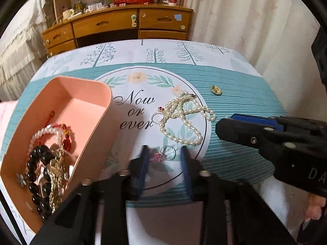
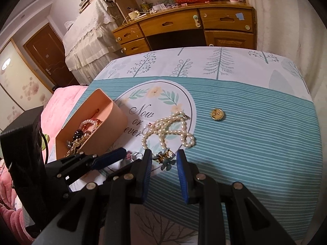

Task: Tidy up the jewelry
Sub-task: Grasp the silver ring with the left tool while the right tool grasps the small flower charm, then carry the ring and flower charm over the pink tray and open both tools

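Observation:
A pink box (image 1: 61, 110) at the left of the table holds several bracelets and beads; it also shows in the right wrist view (image 2: 110, 122). My left gripper (image 1: 164, 153) is open around a silver ring with a pink stone (image 1: 163, 154) lying on the cloth. My right gripper (image 2: 164, 157) is open around a blue flower and gold piece (image 2: 165, 159) on the cloth. A pearl necklace (image 1: 184, 118) with another ring (image 1: 158, 118) lies just beyond. A gold brooch (image 1: 216, 90) lies farther right.
The table wears a teal striped cloth (image 1: 235, 94) with a round "Now or never" print. A wooden dresser (image 1: 122, 24) stands behind the table, curtains to the right. A pink bed (image 2: 65, 98) is at the left.

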A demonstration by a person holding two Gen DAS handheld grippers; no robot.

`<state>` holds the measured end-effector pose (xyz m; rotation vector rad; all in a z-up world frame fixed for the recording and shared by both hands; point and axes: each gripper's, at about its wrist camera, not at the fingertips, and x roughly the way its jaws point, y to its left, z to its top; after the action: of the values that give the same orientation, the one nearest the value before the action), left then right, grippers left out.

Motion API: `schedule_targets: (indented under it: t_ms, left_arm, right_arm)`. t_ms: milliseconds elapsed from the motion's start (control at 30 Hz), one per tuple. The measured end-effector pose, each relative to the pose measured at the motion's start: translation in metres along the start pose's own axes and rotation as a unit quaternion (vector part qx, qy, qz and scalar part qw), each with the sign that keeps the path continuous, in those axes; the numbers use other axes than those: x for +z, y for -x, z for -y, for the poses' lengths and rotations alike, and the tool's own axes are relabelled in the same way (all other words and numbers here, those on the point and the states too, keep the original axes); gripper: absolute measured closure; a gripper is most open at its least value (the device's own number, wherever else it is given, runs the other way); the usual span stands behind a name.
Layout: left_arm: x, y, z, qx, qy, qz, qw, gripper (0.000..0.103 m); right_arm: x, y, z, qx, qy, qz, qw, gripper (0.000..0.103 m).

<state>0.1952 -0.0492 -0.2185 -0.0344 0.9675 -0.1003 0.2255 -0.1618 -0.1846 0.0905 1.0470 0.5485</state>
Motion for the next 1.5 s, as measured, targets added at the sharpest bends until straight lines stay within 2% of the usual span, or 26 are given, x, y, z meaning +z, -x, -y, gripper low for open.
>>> schedule_targets:
  t_ms: [100, 133, 167, 500, 767, 900, 1100, 1367, 1500]
  left_arm:
    - [0.001, 0.0, 0.001, 0.005, -0.007, 0.003, 1.0, 0.086]
    - [0.001, 0.0, 0.0, 0.004, -0.001, 0.003, 1.0, 0.095]
    - [0.001, 0.001, -0.001, 0.003, 0.001, 0.003, 1.0, 0.097]
    - [0.0, 0.006, -0.005, -0.008, -0.003, 0.007, 0.9999, 0.097]
    - [-0.002, 0.041, -0.019, -0.03, 0.006, 0.019, 0.9993, 0.097]
    - [0.001, 0.07, -0.033, -0.044, 0.011, 0.031, 0.9985, 0.097]
    - [0.004, 0.097, -0.062, -0.033, 0.005, 0.037, 0.9987, 0.097]
    - [0.001, 0.119, -0.111, -0.028, 0.016, 0.042, 0.9986, 0.097]
    - [0.002, 0.121, -0.133, -0.03, 0.025, 0.04, 0.9984, 0.097]
  right_arm:
    - [-0.001, 0.001, 0.003, -0.001, -0.006, 0.001, 1.0, 0.078]
    - [-0.001, 0.001, 0.004, 0.0, -0.008, 0.001, 1.0, 0.078]
    - [-0.001, 0.001, 0.005, 0.0, -0.011, 0.002, 1.0, 0.078]
    - [0.001, 0.004, 0.001, -0.006, -0.014, 0.008, 1.0, 0.078]
    - [0.003, 0.011, -0.01, -0.006, -0.03, 0.022, 0.999, 0.078]
    - [0.006, 0.015, -0.024, 0.013, -0.049, 0.039, 0.998, 0.078]
    - [0.012, 0.018, -0.054, 0.047, -0.064, 0.063, 0.995, 0.078]
    - [0.024, 0.008, -0.105, 0.088, -0.064, 0.084, 0.991, 0.078]
    - [0.031, 0.003, -0.129, 0.089, -0.063, 0.098, 0.989, 0.078]
